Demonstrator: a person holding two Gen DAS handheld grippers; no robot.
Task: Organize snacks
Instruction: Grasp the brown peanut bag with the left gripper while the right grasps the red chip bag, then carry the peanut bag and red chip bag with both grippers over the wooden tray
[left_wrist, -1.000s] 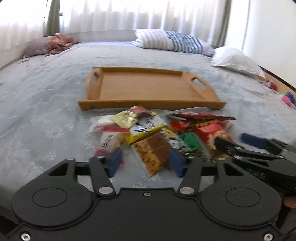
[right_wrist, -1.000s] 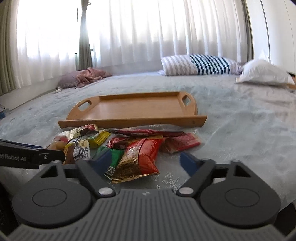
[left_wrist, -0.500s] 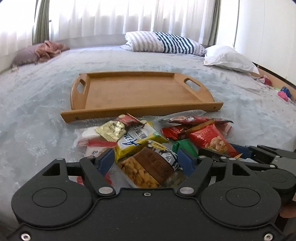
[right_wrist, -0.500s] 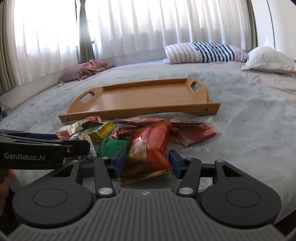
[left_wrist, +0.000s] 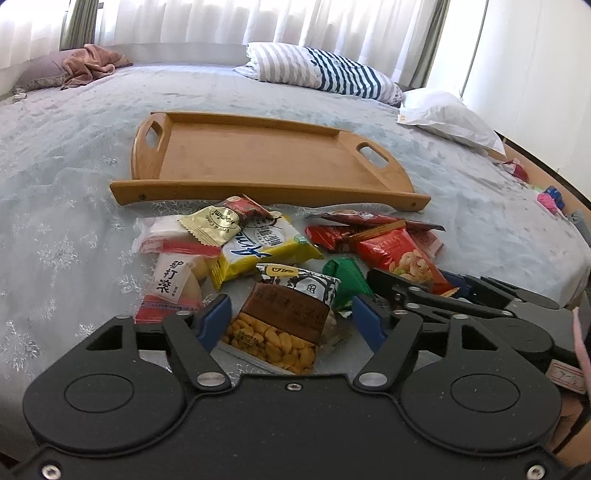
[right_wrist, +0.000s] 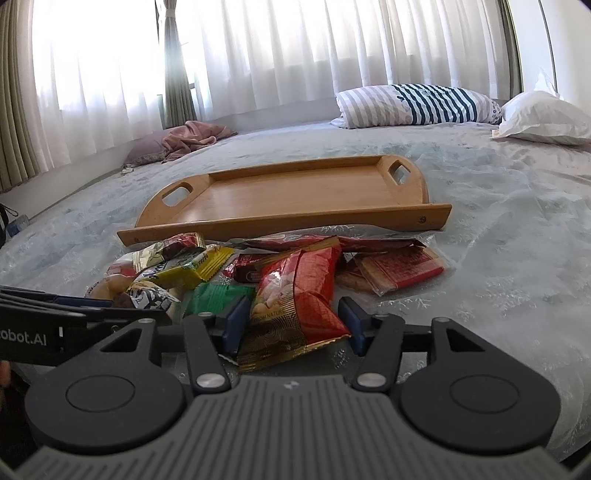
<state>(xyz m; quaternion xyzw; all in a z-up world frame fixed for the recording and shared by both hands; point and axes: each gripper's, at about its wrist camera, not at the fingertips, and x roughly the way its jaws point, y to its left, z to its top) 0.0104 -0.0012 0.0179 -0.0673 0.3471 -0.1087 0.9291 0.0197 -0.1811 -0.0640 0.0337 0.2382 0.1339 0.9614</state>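
Note:
A pile of snack packets lies on the bed in front of an empty wooden tray (left_wrist: 258, 192) (right_wrist: 280, 225). My left gripper (left_wrist: 290, 325) straddles a brown packet of yellow crackers (left_wrist: 284, 317). Its jaws are closing, and a gap still shows beside the right pad. A red nut packet (right_wrist: 299, 295) lies between the blue pads of my right gripper (right_wrist: 293, 325). These jaws are opening, the pads close to the packet's edges. A green packet (right_wrist: 218, 295) and a yellow one (left_wrist: 258, 247) lie between the two grippers. The right gripper (left_wrist: 443, 295) also shows in the left wrist view.
The grey-blue bedspread (left_wrist: 74, 221) stretches all round the tray. A striped pillow (left_wrist: 325, 70) and a white pillow (left_wrist: 447, 110) lie at the far right, with a pink cloth (left_wrist: 92, 66) at the far left. Small toys (left_wrist: 546, 199) sit by the bed's right edge.
My left gripper widened its jaws and moved forward over the brown cracker packet. My right gripper narrowed its jaws and came forward around the red nut packet.

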